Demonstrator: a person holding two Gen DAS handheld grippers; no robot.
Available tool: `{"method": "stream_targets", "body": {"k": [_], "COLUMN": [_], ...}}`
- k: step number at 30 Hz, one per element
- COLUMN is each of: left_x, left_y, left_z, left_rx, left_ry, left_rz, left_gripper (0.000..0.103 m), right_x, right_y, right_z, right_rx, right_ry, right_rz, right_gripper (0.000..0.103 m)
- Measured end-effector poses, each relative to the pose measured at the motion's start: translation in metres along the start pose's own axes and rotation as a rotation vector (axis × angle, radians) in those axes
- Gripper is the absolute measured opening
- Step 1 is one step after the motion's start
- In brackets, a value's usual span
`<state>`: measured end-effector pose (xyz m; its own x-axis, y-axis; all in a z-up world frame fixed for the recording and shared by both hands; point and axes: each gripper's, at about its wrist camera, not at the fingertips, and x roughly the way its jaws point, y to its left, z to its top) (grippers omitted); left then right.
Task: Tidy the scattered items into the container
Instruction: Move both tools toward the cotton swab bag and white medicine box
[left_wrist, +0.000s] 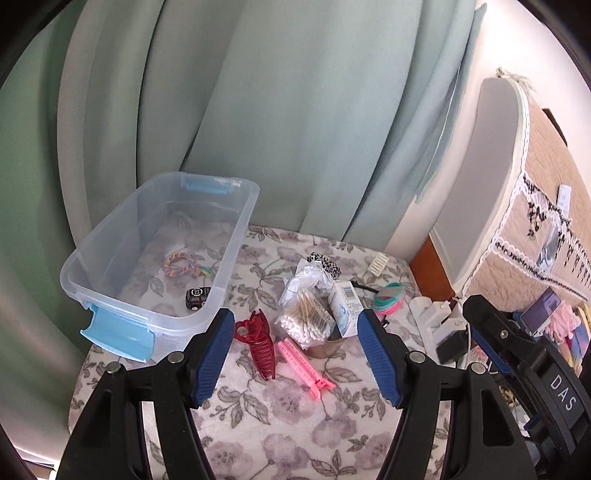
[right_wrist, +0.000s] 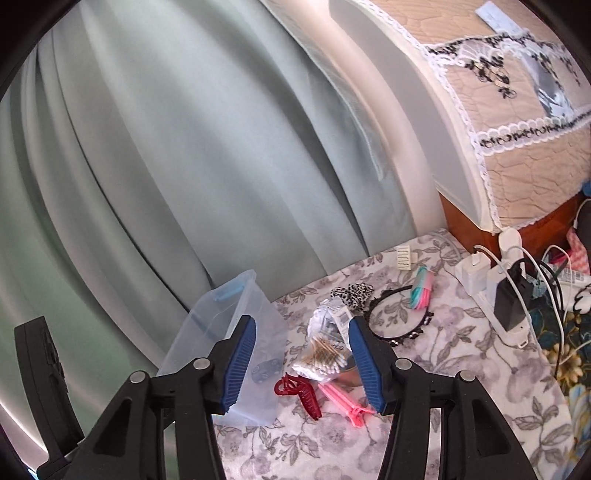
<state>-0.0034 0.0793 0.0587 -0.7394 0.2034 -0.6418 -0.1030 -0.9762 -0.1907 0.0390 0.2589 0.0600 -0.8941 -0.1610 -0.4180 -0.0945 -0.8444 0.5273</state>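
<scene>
A clear plastic bin (left_wrist: 236, 236) with blue latches stands at the left on the floral cloth; it holds a braided bracelet (left_wrist: 181, 263) and a small black toy car (left_wrist: 197, 297). Beside it lie a red claw clip (left_wrist: 258, 343), a pink hair clip (left_wrist: 303, 363), a bag of cotton swabs (left_wrist: 306, 317), a white box (left_wrist: 345, 308), a leopard scrunchie (left_wrist: 327, 264) and coloured hair ties (left_wrist: 388, 297). My left gripper (left_wrist: 295, 354) is open and empty above the clips. My right gripper (right_wrist: 301, 363) is open and empty, hovering over the red claw clip (right_wrist: 299, 393) and swabs (right_wrist: 321, 356).
A black headband (right_wrist: 399, 317) and a white comb clip (right_wrist: 404, 258) lie further back. A power strip with chargers and cables (right_wrist: 506, 295) sits at the right. A curtain hangs behind; a covered appliance (right_wrist: 517, 129) stands at the right.
</scene>
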Motion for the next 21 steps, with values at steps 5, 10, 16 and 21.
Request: {"method": "stream_targets", "body": {"k": [5,10,16,21], "left_x": [0.029,0.061,0.095,0.118], "left_y": [-0.015,-0.021,-0.021,-0.024], "left_z": [-0.013,-0.029,-0.04,-0.039], "left_rx": [0.05,0.078,0.098,0.142], "left_ry": [0.078,0.153,0.193,0.19], "left_rz": [0.011,0.032,0.07,0.088], "left_gripper": [0.07,0.07,0.07,0.07], "right_x": [0.007,0.026,0.056,0.079], "right_y": [-0.028,-0.049,-0.064,-0.068], "right_z": [-0.004,-0.013,-0.025,-0.032], "right_rx": [0.046,0.065,0.072,0.057], "right_ry": [0.031,0.084,0.161,0.21], "right_rz": [-0.041,-0.051,-0.045,-0.035], "right_gripper": [0.056,0.056,0.056,0.056]}}
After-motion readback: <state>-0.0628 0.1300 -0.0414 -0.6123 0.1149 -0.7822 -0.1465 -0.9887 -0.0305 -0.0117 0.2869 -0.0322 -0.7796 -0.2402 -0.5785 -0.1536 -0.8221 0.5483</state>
